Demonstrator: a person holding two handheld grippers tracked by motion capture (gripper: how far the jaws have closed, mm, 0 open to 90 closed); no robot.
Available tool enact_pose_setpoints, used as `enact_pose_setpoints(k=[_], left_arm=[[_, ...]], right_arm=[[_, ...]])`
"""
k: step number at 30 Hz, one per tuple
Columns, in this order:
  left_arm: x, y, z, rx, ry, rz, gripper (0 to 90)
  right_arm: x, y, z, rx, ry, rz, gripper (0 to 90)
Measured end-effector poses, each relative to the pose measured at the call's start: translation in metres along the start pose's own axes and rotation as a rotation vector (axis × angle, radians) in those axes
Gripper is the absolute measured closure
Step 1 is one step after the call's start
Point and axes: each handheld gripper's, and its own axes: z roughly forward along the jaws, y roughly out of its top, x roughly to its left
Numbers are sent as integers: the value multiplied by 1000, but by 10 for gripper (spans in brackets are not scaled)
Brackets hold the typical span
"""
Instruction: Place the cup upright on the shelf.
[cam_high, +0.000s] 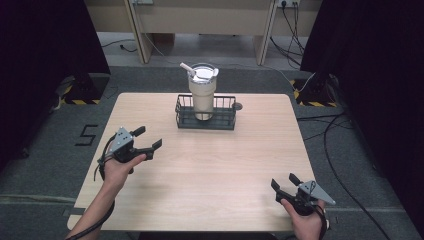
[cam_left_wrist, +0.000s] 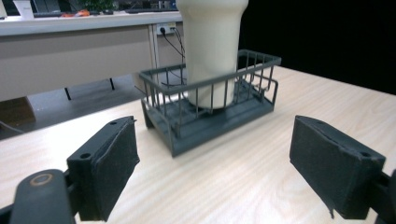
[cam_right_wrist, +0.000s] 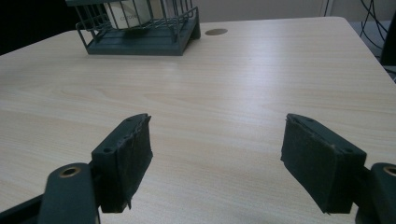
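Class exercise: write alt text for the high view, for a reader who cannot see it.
A tall cream tumbler with a lid and straw stands in a dark wire basket at the far side of a light wooden table. Nearer, a person's hands hold the open left gripper and open right gripper, both empty.
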Motion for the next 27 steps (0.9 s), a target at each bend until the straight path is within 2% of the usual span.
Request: enact_pose_setpoints(k=[5, 13, 18, 23, 27], left_arm=[[-1, -16, -15, 17, 10, -42, 145], [0, -32, -32, 30, 25, -60, 146], [1, -39, -37, 37, 46, -50, 146], [3, -45, -40, 40, 54, -75, 146], [3, -46, -40, 38, 59, -75, 146]], right_arm=[[0, 0, 0, 1, -1, -3, 246], [1, 0, 0, -2, -2, -4, 245], [1, 0, 0, -1, 1, -7, 245], [1, 0, 0, 1, 5, -6, 245], [1, 0, 0, -1, 3, -19, 238]])
